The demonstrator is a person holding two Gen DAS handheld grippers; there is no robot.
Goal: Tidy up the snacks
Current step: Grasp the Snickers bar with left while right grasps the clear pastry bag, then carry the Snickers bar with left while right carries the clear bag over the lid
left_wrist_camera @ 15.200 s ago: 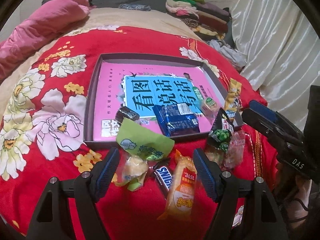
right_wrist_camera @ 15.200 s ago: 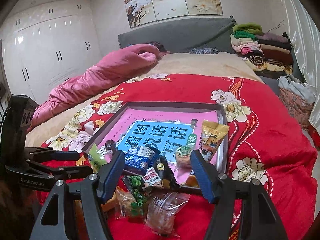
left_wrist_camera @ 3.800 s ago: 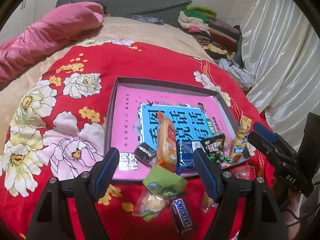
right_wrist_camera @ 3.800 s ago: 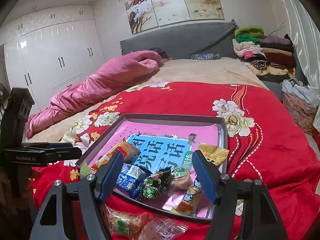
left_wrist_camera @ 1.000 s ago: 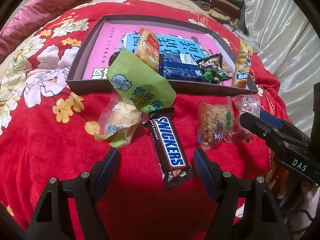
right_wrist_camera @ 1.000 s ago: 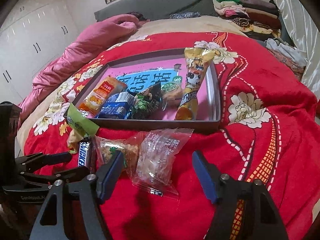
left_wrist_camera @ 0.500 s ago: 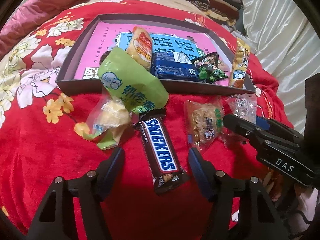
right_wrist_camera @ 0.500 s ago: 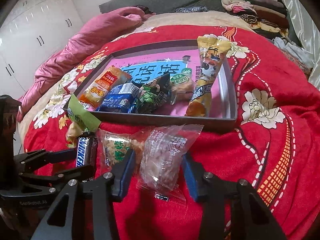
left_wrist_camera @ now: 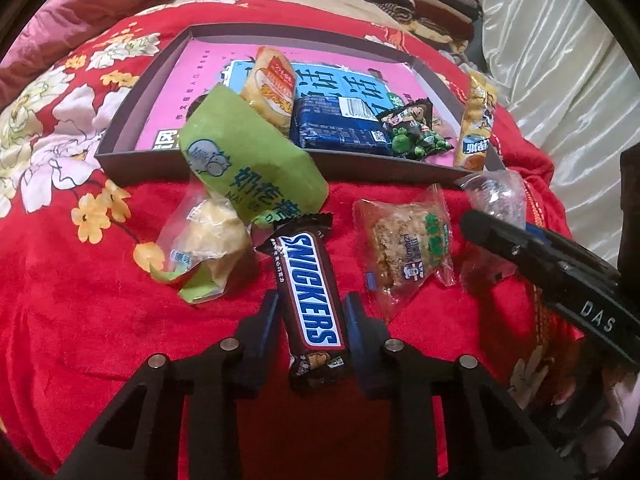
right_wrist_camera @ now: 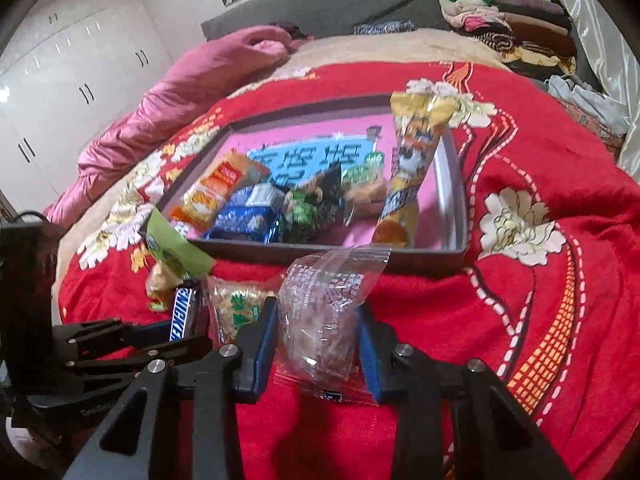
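The Snickers bar (left_wrist_camera: 310, 304) lies on the red bedspread (left_wrist_camera: 80, 320), just short of the tray (left_wrist_camera: 256, 162), and is clamped at its near end by the left gripper (left_wrist_camera: 310, 322), whose jaws have just been closing on it. The clear packet (right_wrist_camera: 320, 320) beside it is squeezed between the jaws of the right gripper (right_wrist_camera: 318, 338), likewise just closed in. The step in hand is judged to be a double pick-up — a lift over the tray's near wall is called for next. The green-labelled cracker pack (left_wrist_camera: 408, 242) and the green wrapper (left_wrist_camera: 248, 164) are shown fully only in the left view; the wardrobe (right_wrist_camera: 60, 80) is seen only in the right.
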